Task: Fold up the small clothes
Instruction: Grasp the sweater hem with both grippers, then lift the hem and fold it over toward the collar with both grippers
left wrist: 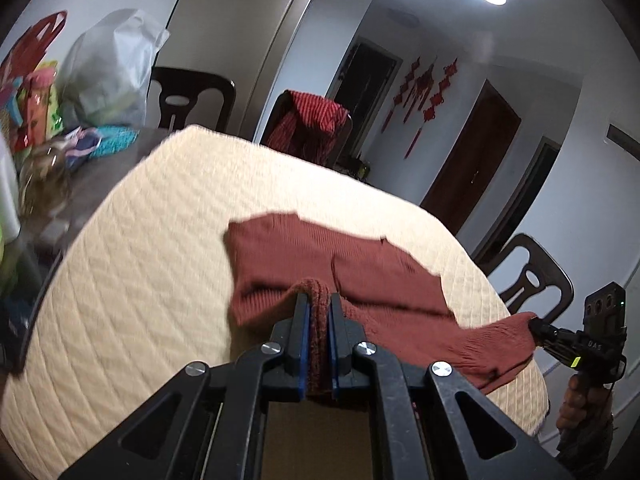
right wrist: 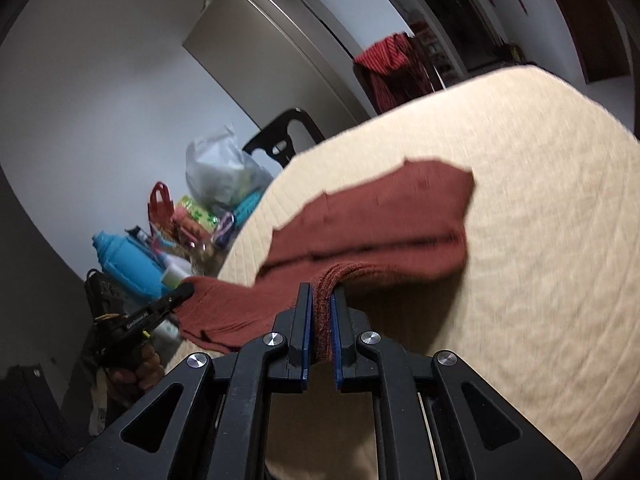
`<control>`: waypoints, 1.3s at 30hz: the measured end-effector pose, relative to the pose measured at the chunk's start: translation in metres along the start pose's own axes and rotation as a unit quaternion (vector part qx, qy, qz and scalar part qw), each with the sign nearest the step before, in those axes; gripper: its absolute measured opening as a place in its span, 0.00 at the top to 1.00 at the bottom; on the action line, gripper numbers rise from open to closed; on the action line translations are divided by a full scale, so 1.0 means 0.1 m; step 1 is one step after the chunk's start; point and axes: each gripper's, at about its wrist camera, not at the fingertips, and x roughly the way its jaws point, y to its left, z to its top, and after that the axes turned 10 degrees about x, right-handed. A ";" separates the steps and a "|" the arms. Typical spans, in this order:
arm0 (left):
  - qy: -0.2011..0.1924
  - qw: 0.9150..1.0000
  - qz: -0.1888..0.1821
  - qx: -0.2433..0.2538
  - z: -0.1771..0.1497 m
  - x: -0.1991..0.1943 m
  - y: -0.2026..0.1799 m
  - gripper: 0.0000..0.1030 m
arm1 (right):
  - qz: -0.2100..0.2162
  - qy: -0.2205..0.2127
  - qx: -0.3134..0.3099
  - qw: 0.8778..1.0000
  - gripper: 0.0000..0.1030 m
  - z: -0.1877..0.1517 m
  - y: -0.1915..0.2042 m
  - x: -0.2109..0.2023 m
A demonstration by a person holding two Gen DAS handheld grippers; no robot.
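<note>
A: Starting on the left: the left gripper (left wrist: 319, 304) is clamped on a bunched edge of the garment (left wrist: 320, 264), with rust-red knit squeezed between its blue pads (left wrist: 305, 344).

B: And where does the rest of it lie?

A: Spread over the cream quilted cover of the surface (left wrist: 140, 260), its far part flat and the near edge lifted toward both grippers. Further right, the right gripper (right wrist: 322, 300) is shut on the same near edge, with cloth pinched between its jaws too. The fabric between the two grips hangs a little slack.

B: So this looks like the lift before a fold. How should it go?

A: I'd keep both grippers level with each other so the held edge stays straight, and draw them slightly apart to take out the sag. Then carry the edge forward over the flat part and lay it down square with the far edge.

B: Any risk?

A: The pictures are smeared, so I can't be sure how deep each bite is. It may be only a thin fold of knit, which could slip if pulled hard. A slow, even carry suits it, and neither gripper should let go until the edge rests on the cloth.
</note>
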 end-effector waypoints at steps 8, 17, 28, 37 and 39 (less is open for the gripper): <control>0.022 1.000 0.004 -0.020 0.60 0.65 0.30 0.91 | -0.003 -0.011 0.018 1.000 0.92 0.81 -0.08 0.36; 0.112 0.992 0.015 -0.060 0.75 1.70 0.65 0.91 | -0.030 0.038 0.116 0.992 0.92 1.34 -0.64 1.25; 0.160 0.983 0.004 -0.093 0.68 2.17 0.80 0.88 | -0.046 0.046 0.206 0.976 0.90 1.49 -1.13 1.59; 0.102 0.988 0.038 -0.112 0.86 1.82 0.93 0.69 | -0.042 0.003 0.199 0.979 0.78 1.64 -1.13 1.43; 0.096 0.990 0.042 -0.097 0.84 1.70 0.86 0.69 | -0.043 0.003 0.177 0.983 0.78 1.62 -1.05 1.37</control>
